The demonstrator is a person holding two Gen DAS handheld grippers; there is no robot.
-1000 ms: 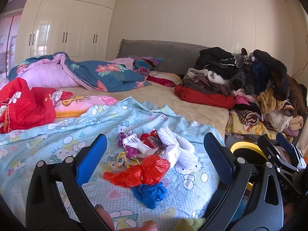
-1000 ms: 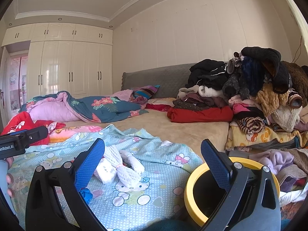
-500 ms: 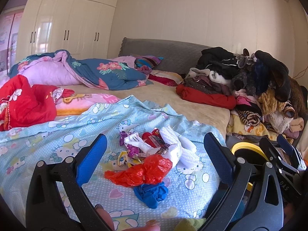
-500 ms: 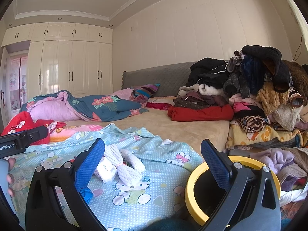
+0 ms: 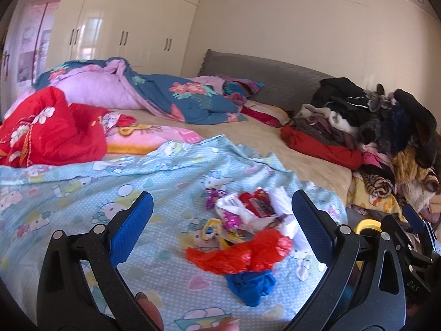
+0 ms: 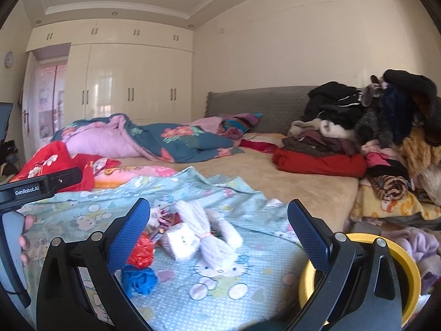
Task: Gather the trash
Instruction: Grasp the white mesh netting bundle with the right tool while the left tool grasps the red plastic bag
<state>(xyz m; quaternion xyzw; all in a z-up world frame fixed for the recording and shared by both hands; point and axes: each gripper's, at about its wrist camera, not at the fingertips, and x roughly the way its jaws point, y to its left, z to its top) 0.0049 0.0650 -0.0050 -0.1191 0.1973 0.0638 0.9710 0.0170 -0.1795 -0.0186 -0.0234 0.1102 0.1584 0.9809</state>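
Here, a small heap of trash [image 5: 248,231] lies on a light blue cartoon-print sheet [image 5: 82,193] spread over a bed, near the sheet's right edge. The heap holds a crumpled red plastic bag [image 5: 242,253], a blue plastic bag [image 5: 250,284] just in front of it, shiny candy wrappers [image 5: 220,207], white packaging [image 6: 180,241] and a white bundle of yarn-like cord [image 6: 209,234] tied round its middle. In the left wrist view the left gripper [image 5: 220,226] hovers above the sheet with its two blue-padded fingers [image 5: 132,223] spread wide, holding nothing; the heap sits ahead of them, between the two fingers and closer to the right one. In the right wrist view the right gripper [image 6: 217,237] is likewise spread wide and empty, with the white bundle ahead between its fingers and the red and blue bags beside its left finger. A round bin with a yellow rim [image 6: 408,264] stands off the bed's edge, behind the right gripper's right finger. Further back lie a red garment [image 5: 52,129], a floral blue quilt [image 5: 176,99], a grey headboard [image 5: 275,80] and a tall pile of clothes [image 5: 386,127] on the right. White wardrobes [image 6: 132,82] line the far wall.
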